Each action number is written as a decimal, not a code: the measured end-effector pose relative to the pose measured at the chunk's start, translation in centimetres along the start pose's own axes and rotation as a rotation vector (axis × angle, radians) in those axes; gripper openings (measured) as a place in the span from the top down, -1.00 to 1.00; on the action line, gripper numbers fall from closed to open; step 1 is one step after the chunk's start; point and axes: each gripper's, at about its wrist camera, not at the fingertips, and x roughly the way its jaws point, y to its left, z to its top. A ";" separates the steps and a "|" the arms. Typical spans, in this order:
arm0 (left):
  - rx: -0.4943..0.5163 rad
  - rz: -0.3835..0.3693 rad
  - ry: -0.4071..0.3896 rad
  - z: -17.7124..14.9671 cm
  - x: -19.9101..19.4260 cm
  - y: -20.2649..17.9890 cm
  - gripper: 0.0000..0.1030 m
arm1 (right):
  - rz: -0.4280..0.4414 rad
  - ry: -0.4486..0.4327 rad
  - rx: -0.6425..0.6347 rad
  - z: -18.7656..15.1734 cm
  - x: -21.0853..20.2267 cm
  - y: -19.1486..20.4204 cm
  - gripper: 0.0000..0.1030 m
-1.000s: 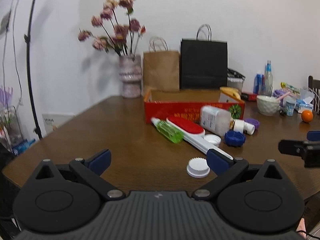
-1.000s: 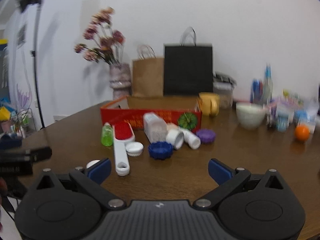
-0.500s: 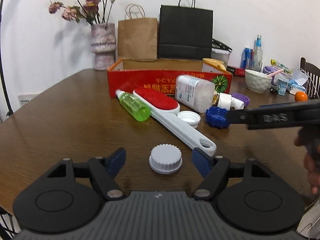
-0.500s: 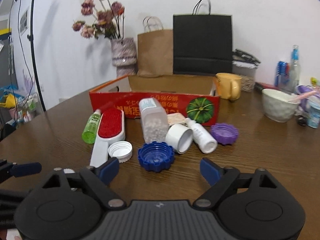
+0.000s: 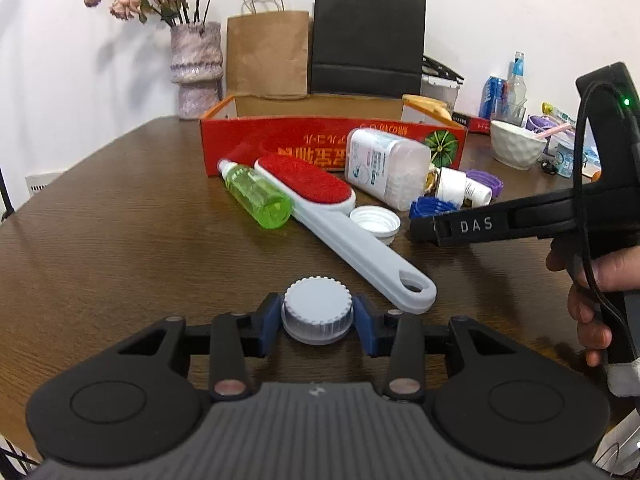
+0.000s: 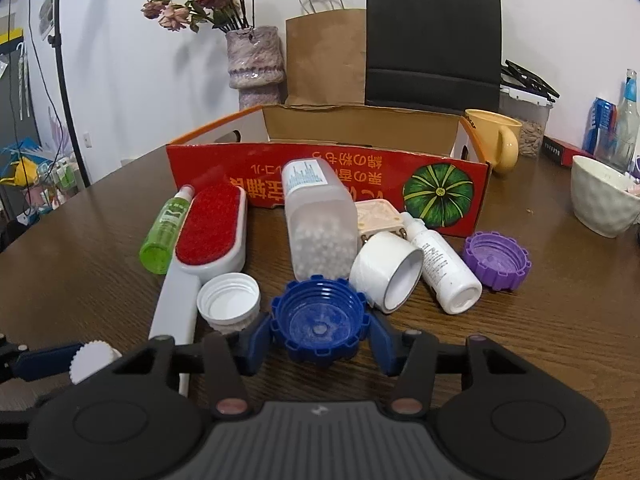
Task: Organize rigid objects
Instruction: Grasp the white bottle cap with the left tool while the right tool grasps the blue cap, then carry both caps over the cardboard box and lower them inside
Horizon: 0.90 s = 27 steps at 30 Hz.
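Note:
My left gripper (image 5: 318,320) is shut on a white ribbed cap (image 5: 318,309) on the wooden table. My right gripper (image 6: 319,334) is shut on a blue notched cap (image 6: 319,326); it also shows in the left wrist view (image 5: 434,205). Behind lie a red lint brush with a white handle (image 5: 340,220), a green bottle (image 5: 256,196), an open white cap (image 6: 228,300), a clear jar of white beads (image 6: 320,220), a white cup lying on its side (image 6: 390,276), a small white bottle (image 6: 444,268) and a purple cap (image 6: 498,260). The red cardboard box (image 6: 328,178) stands open behind them.
A vase of dried flowers (image 6: 254,64), a brown bag (image 6: 326,56) and a black bag (image 6: 432,44) stand at the back. A yellow mug (image 6: 494,144), a white bowl (image 6: 600,204), bottles and cans sit at the right.
Both grippers moved forward and down and closed: the left on the white ribbed cap, the right on the blue cap. The right gripper now reaches across the left wrist view.

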 end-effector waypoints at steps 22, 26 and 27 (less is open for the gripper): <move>-0.038 0.090 -0.278 0.2 -13.1 1.2 0.22 | -0.085 -0.328 -0.015 -6.8 -19.8 6.3 0.00; -0.037 0.099 -0.319 -0.3 -15.3 1.3 0.22 | -0.107 -0.372 0.009 -8.1 -22.6 6.8 0.00; -0.037 0.098 -0.327 -0.4 -15.8 1.4 0.22 | -0.108 -0.376 0.013 -8.4 -23.1 6.9 0.00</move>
